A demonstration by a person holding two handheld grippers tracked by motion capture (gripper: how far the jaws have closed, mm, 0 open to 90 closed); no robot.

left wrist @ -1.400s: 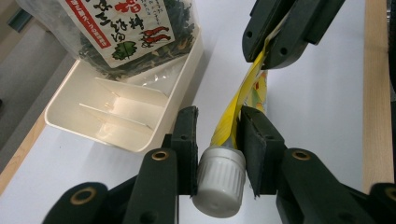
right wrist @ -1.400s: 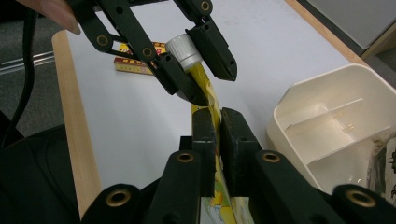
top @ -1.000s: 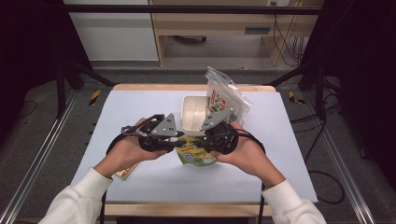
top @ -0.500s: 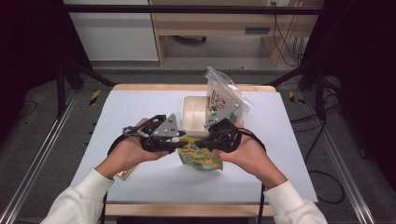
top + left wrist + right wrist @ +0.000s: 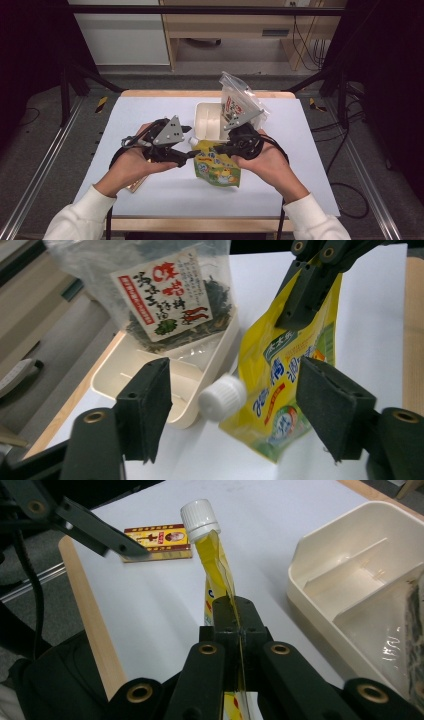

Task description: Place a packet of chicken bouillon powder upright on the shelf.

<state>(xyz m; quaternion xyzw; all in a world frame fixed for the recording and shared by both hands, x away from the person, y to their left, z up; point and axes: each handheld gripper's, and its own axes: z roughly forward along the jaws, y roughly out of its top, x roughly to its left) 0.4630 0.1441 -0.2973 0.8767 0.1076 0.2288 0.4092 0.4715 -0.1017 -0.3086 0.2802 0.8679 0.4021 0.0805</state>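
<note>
A yellow spouted pouch [image 5: 220, 169] with a white cap [image 5: 193, 143] hangs just above the table's middle. My right gripper [image 5: 222, 148] is shut on the pouch's upper edge [image 5: 220, 577], the seam pinched between its pads. My left gripper [image 5: 240, 410] has just been opening its jaws. The cap [image 5: 222, 397] sits between the pads, touching neither. In the high view my left gripper [image 5: 191, 150] points right at the cap. From the right gripper view, the cap [image 5: 200, 517] stands at the pouch's far end, with one left jaw beside it.
A cream divided tray [image 5: 207, 122] stands behind the pouch, and a clear bag of dried dark food [image 5: 237, 102] leans in its right side. A flat red-and-gold box [image 5: 157, 542] lies on the white table near my left hand.
The left jaws have opened off the cap. The pouch has tilted so that its body hangs toward the front right, and both hands stay close together.
</note>
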